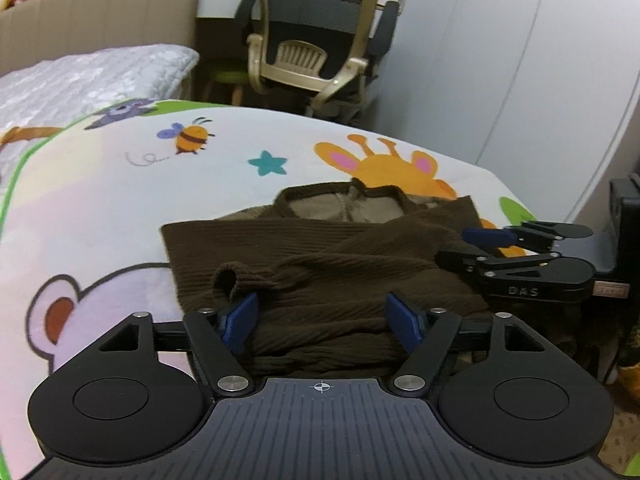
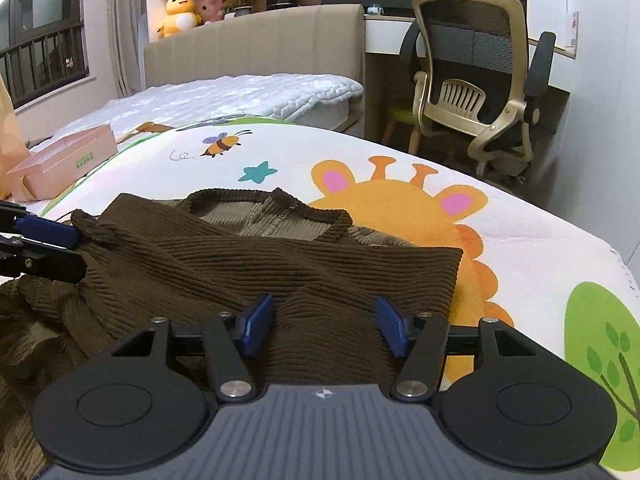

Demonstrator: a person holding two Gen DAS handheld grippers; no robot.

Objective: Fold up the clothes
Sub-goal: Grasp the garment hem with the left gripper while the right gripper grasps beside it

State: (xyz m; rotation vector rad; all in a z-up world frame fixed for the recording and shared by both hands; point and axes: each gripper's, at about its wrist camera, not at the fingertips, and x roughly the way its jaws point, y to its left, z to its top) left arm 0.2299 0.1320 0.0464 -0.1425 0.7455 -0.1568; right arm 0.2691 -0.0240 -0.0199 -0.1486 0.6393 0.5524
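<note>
A dark brown ribbed sweater (image 1: 320, 248) (image 2: 280, 264) lies partly folded on the cartoon-print blanket (image 1: 120, 200) (image 2: 520, 248), its neck opening facing away and showing a lighter lining. One sleeve lies across the body, its cuff (image 1: 226, 280) at the left. My left gripper (image 1: 322, 320) sits low over the near left part, jaws wide, with bunched knit between the blue pads (image 1: 240, 320). My right gripper (image 2: 325, 326) is open over the near right part, fabric lying between its pads (image 2: 390, 328). Each gripper shows in the other's view: right gripper (image 1: 452, 247), left gripper (image 2: 80, 252).
A beige office chair (image 1: 316, 40) (image 2: 480, 80) stands beyond the blanket's far edge by a desk. A pink box (image 2: 60, 160) rests at the far left of the bed. A quilted grey mattress (image 2: 240, 96) and padded headboard lie behind. A white wall (image 1: 500, 80) is at the right.
</note>
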